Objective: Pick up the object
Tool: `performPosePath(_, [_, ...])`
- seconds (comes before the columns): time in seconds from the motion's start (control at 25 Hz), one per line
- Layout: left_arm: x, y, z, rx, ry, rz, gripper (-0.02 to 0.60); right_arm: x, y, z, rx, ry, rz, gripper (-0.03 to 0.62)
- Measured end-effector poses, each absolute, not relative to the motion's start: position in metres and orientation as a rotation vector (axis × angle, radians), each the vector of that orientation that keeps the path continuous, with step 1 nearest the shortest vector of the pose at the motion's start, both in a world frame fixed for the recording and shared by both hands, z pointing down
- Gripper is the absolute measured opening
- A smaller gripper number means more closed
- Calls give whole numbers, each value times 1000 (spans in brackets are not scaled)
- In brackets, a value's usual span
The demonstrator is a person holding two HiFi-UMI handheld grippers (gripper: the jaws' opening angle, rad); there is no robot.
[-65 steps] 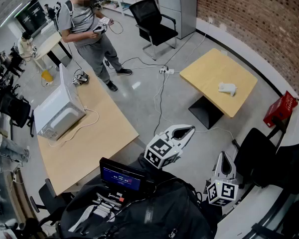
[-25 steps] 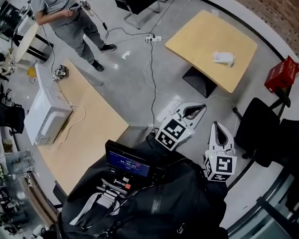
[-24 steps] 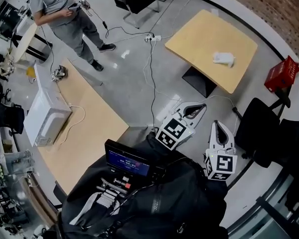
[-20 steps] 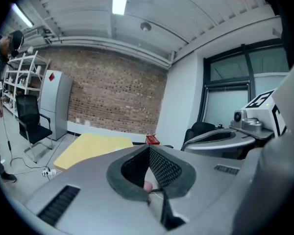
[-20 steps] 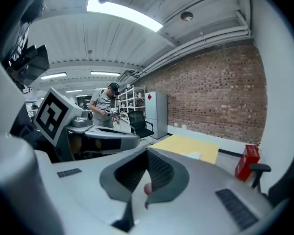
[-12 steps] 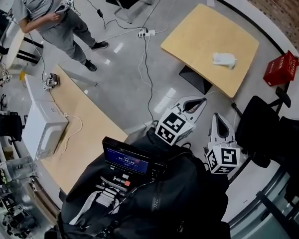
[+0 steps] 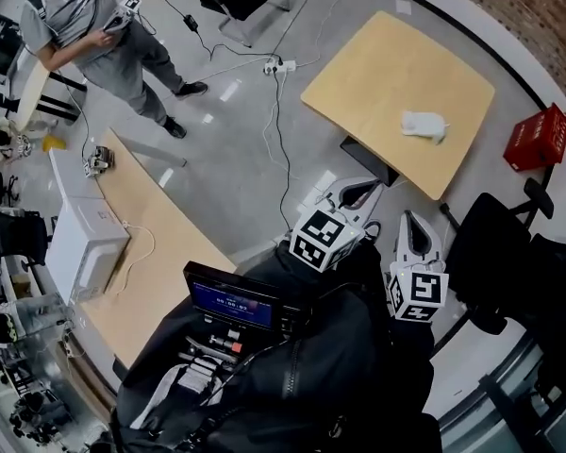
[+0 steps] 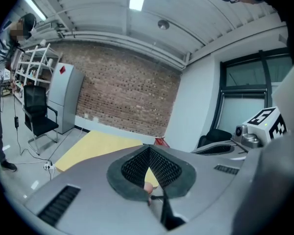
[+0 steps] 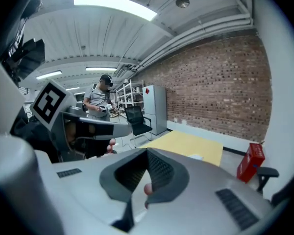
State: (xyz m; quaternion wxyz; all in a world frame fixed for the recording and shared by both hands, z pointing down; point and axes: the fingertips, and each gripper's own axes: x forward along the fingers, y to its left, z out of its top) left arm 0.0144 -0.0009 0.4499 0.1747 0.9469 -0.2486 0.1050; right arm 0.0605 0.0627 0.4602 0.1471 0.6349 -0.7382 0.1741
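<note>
On the yellow table (image 7: 387, 74), well ahead of both tips: white object (image 7: 423, 125), long axis across the approach; left gripper (image 7: 366, 192) and right gripper (image 7: 411, 221) closed, empty, the right aimed more directly.

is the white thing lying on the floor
No, in the head view the white object lies on top of the light wooden table, well above the grey floor.

Two grippers (image 7: 360, 191) (image 7: 410, 221), two wooden tables (image 7: 377, 69) (image 7: 165, 239), one white object (image 7: 423, 125), one red box (image 7: 538, 138), one microwave (image 7: 83, 245), one standing person (image 7: 94, 36).
</note>
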Motion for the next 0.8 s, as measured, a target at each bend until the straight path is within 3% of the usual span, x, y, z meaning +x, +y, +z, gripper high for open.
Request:
performPosePath(0.48, [83,-81,478,2619,-811,429,0,142,-19,493,1674,-2167,478,3])
performPosePath(0.8, [102,-105,527,2491,-876,546,0,191,-58,559,1519,-2104,481,3])
